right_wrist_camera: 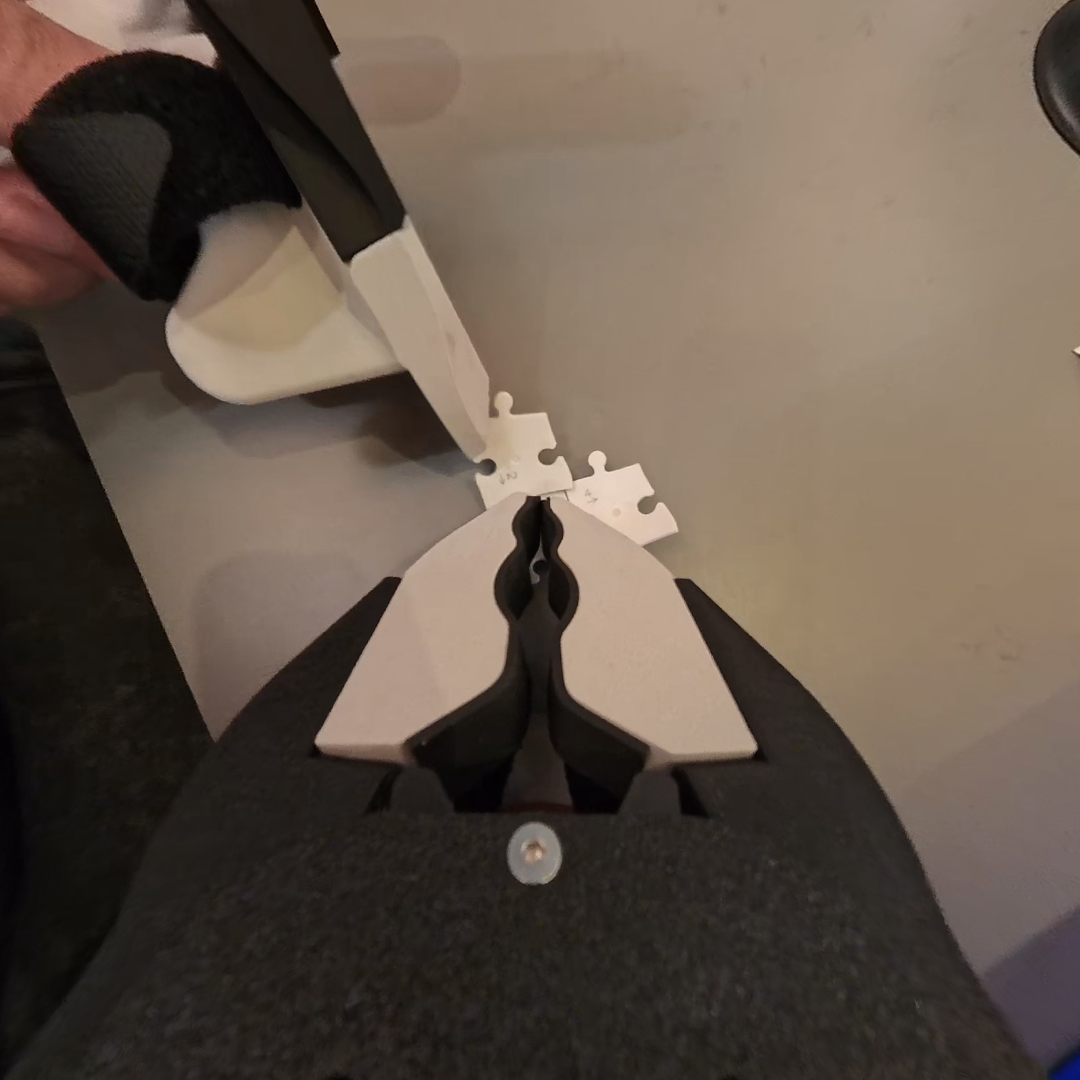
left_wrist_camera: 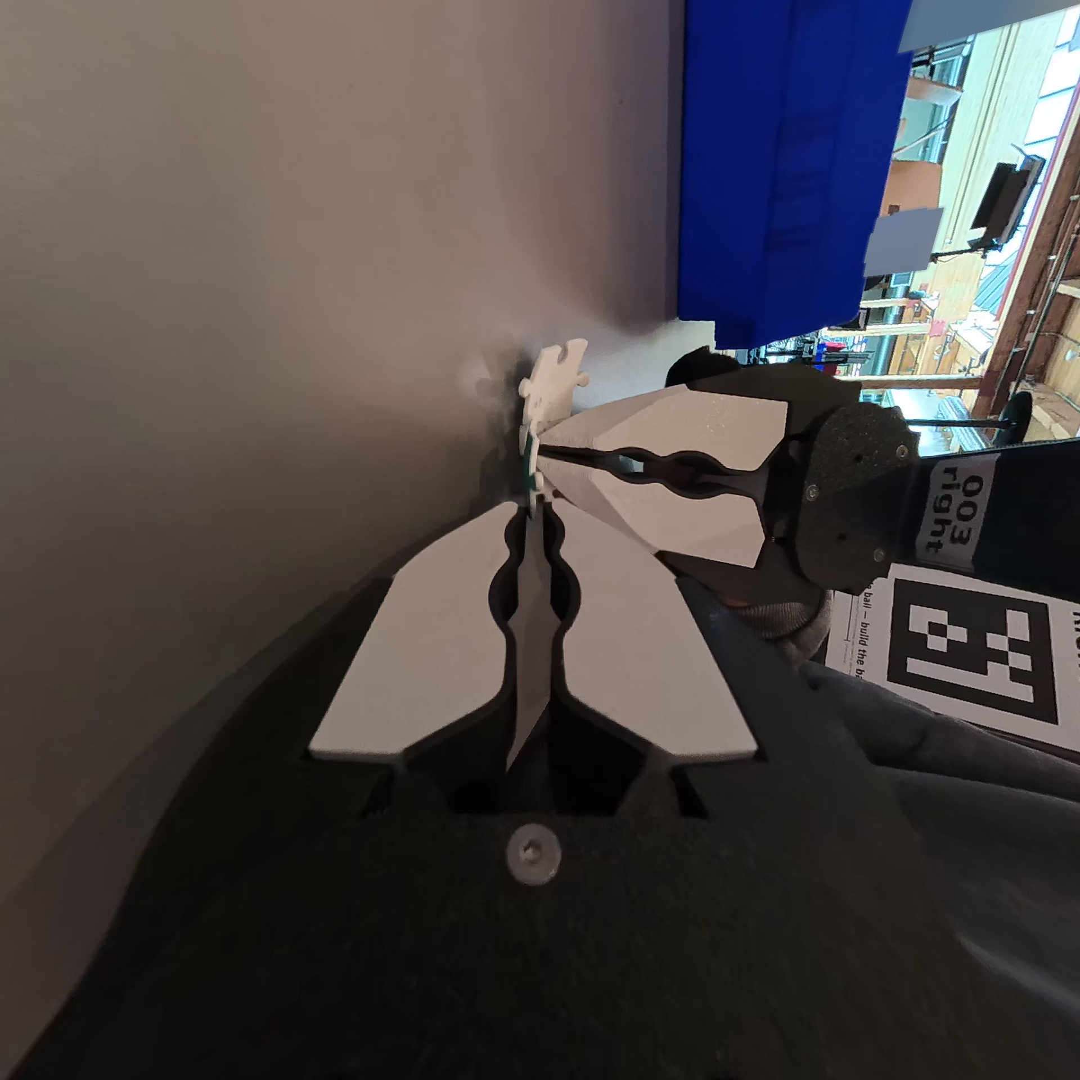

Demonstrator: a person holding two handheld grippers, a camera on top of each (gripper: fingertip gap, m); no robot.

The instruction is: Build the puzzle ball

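Two white puzzle pieces are held side by side just above the grey table [right_wrist_camera: 818, 292]. They look joined, at a slight angle to each other. My left gripper [left_wrist_camera: 535, 514] is shut on the near piece [left_wrist_camera: 530, 476], seen edge-on with a green face. In the right wrist view it [right_wrist_camera: 476, 444] comes from the upper left onto that piece's [right_wrist_camera: 520, 456] corner. My right gripper [right_wrist_camera: 540, 502] is shut on the lower edge where the two pieces meet, and a tab shows between its fingers. It also shows in the left wrist view [left_wrist_camera: 540, 453]. The second piece [right_wrist_camera: 625, 502] [left_wrist_camera: 552, 380] sticks out beyond.
A blue bin [left_wrist_camera: 789, 163] stands on the table behind the pieces. A paper sheet with a black-and-white marker [left_wrist_camera: 982, 643] lies under the right gripper's body. A gloved hand [right_wrist_camera: 117, 193] holds the left gripper. A dark round object [right_wrist_camera: 1061, 76] sits at the table's far corner. The grippers are tip to tip, or close to it. The dark round object [right_wrist_camera: 1061, 76] is about equally far from each gripper, around 25 cm.
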